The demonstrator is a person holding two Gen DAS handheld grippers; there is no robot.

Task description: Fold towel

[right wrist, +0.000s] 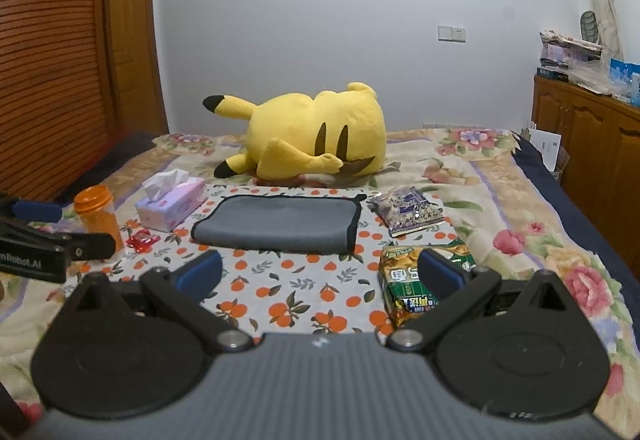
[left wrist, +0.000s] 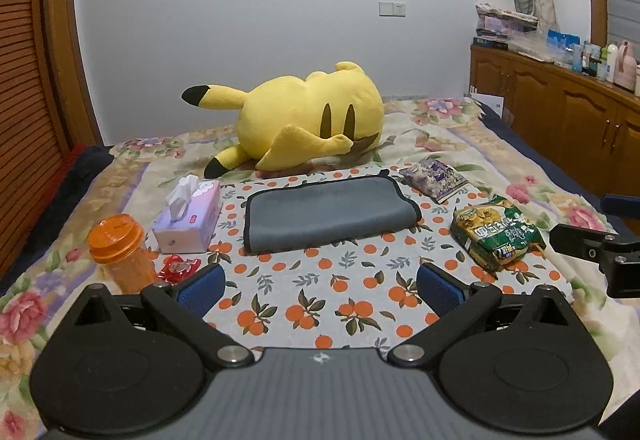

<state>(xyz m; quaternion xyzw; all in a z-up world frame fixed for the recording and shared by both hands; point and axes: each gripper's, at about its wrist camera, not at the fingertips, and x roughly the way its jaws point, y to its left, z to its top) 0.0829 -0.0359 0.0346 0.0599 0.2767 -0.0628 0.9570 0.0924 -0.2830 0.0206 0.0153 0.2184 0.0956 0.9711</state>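
A grey towel with black edging (left wrist: 328,213) lies folded flat on an orange-print cloth (left wrist: 320,292) on the bed; it also shows in the right wrist view (right wrist: 276,224). My left gripper (left wrist: 320,286) is open and empty, held back from the towel's near edge. My right gripper (right wrist: 320,272) is open and empty, also short of the towel, its right finger over a green snack bag (right wrist: 404,280). Each gripper shows at the side of the other's view: the right one (left wrist: 592,244), the left one (right wrist: 60,244).
A yellow plush toy (left wrist: 304,119) lies behind the towel. A tissue box (left wrist: 188,220), an orange jar (left wrist: 120,248) and a red wrapper (left wrist: 178,266) are to the left. A purple packet (left wrist: 434,179) and the green snack bag (left wrist: 496,236) are to the right. Wooden cabinets (left wrist: 568,115) stand far right.
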